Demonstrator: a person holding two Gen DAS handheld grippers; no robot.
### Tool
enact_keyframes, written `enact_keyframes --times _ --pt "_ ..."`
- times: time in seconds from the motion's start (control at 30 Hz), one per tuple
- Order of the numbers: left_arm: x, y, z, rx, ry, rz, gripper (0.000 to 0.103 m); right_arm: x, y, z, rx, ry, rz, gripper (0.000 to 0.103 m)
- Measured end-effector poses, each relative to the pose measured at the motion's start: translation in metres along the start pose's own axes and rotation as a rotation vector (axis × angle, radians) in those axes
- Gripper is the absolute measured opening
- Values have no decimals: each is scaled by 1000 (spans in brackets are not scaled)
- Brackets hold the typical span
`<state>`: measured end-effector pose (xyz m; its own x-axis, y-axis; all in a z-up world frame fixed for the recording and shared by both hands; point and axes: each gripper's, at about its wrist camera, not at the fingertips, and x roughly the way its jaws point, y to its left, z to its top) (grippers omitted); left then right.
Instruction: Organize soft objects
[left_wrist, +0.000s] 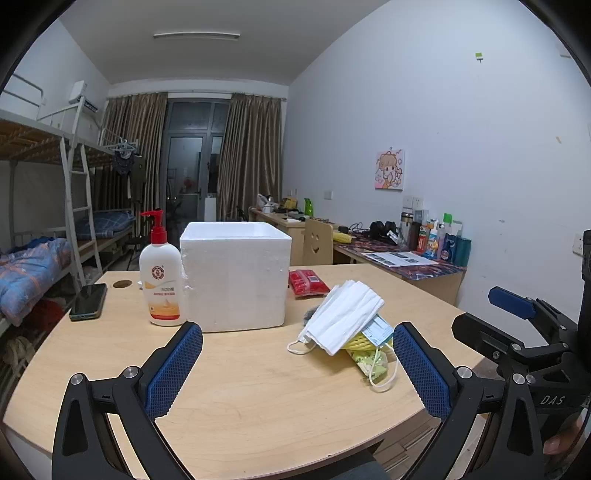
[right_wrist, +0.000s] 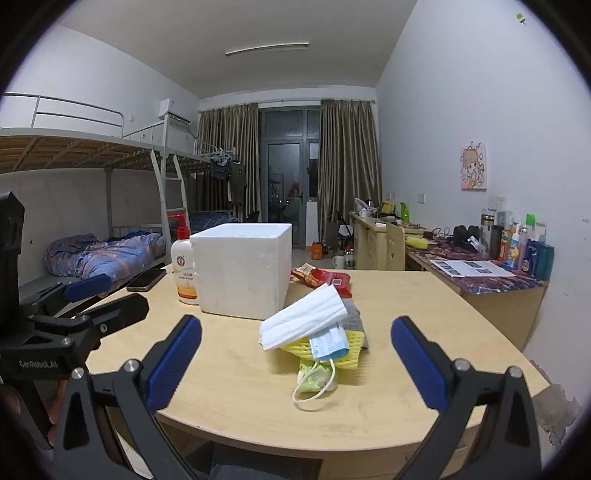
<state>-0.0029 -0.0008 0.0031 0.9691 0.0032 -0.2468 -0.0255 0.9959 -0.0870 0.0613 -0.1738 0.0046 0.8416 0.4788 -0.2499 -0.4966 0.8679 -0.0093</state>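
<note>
Masks ahead, betw. right tongs prob.

Both fisheye views look forward and slightly downward along their own open jaws from the near edge of the bench, facing the far curtained window. The left wrist view sits to the left, the right wrist view beside it, and each catches the other's gripper at its frame edge. Both share the foam box, the mask pile and the bunk bed.
</note>
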Motion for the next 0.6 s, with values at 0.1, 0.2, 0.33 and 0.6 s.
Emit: enact_keyframes --times 0.1,0.2,0.33,0.6 --pt "2 0 -1 1 2 1 103 -2 1 0 -1 -3 2 103" --pt "2 1 -1 -1 2 -1 103 0 1 0 0 -1 1 103" --pt "2 -1 -1 8 3 -1 103 -2 2 -1 -1 -3 -2 103" --pt "2 0 -2 11 6 -4 103 -1 2 -2 2 -1 -3 103"
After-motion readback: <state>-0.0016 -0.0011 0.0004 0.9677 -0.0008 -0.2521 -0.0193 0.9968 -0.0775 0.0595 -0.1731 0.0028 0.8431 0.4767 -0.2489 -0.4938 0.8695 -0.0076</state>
